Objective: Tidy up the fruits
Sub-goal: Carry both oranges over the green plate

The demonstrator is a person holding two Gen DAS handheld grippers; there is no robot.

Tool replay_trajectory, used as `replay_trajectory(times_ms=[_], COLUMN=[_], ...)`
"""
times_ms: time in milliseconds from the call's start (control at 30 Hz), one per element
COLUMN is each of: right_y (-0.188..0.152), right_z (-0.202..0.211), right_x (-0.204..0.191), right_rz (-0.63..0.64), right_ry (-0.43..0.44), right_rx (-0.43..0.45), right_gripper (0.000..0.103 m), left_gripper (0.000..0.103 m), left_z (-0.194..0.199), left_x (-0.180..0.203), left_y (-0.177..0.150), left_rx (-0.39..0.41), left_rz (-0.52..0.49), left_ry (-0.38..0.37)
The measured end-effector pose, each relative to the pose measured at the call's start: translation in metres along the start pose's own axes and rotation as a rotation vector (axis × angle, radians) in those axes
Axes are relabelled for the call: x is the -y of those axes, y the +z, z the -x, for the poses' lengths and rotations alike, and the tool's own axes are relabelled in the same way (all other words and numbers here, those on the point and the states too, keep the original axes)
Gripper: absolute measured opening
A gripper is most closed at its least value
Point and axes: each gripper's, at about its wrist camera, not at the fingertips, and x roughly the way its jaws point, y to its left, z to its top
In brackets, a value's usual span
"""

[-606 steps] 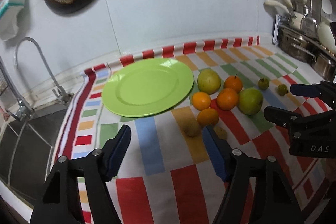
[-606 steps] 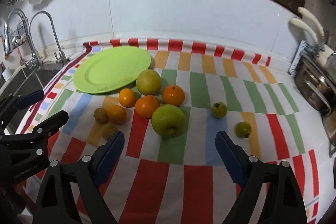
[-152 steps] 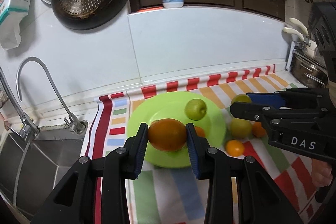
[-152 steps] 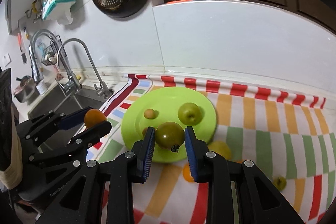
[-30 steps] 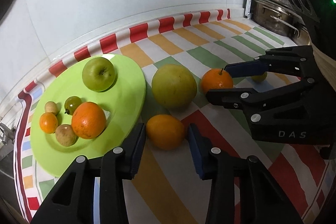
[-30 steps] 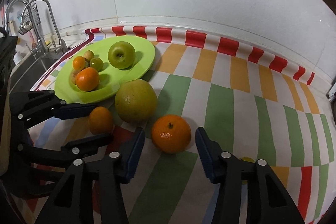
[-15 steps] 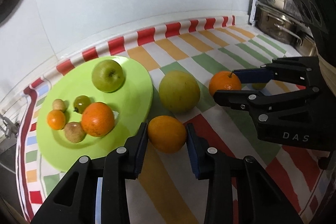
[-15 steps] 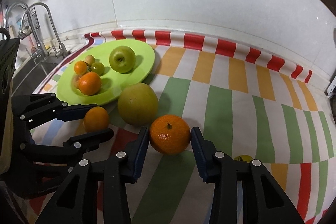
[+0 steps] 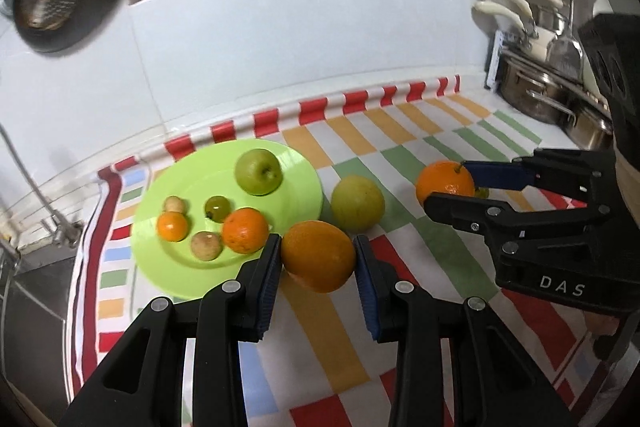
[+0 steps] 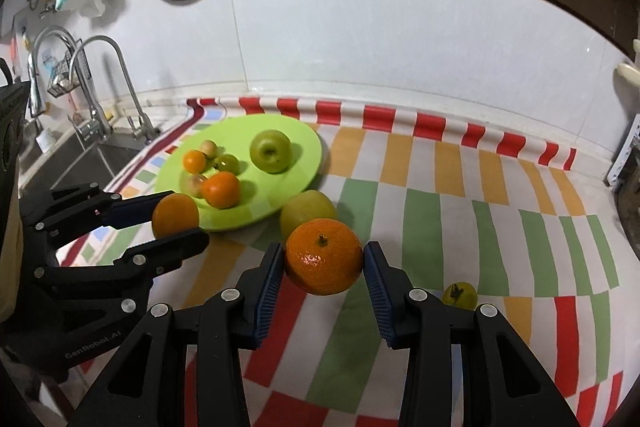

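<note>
While both grippers are carrying fruit, I'm treating this as the carry-to-plate step: left gripper point(image 9: 317, 259) is clamped on a smooth orange point(image 9: 318, 255), right gripper point(image 10: 324, 267) is clamped on a stemmed tangerine point(image 10: 324, 257), pads pressing on both sides of each, and both fruits look clear of the striped cloth point(image 10: 440, 195). I'm reading the green plate point(image 9: 296, 167) as the target; it's already holding a green apple point(image 9: 258, 171), two small oranges and three small fruits, so I'm aiming for the bare near-right part of the plate. I'm thinking it's best to go one hand at a time, left first since it's nearer the rim, keep the fruit low over the plate before letting go so it's not rolling, and avoid bumping the yellow-green fruit point(image 9: 357, 203) sitting just beside the plate rim. One small green fruit point(image 10: 460, 294) is lying on the cloth well apart from the plate, so more trips are remaining. Writing: I'm reading "DAS" on the right gripper body in the left view and "GenRobot.AI" on the left gripper body in the right view; bottle and hanging pack labels are too blurred.
</note>
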Motion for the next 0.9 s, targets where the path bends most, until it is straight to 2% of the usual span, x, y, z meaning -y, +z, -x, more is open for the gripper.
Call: replay_trajectory(times_ms=[500, 700, 900], right_y=[0.016, 0.029, 0.052], right_z=[0.034, 0.031, 0.01], right_x=[-0.04, -0.056, -0.066], right_rz=[0.016, 0.045, 0.052], right_ry=[0.026, 0.057, 0.092], right_rx=[0.068, 0.09, 0.083], right_gripper=[0.042, 0.042, 0.042], left_gripper=[0.036, 0.036, 0.036], left_z=[0.059, 0.068, 0.059], left_x=[-0.031, -0.05, -0.074], left_y=[-0.005, 0.005, 0.022], left_rx=[0.089, 0.122, 0.136], left_rz=[0.063, 0.067, 0.079], left_ry=[0.089, 0.122, 0.101])
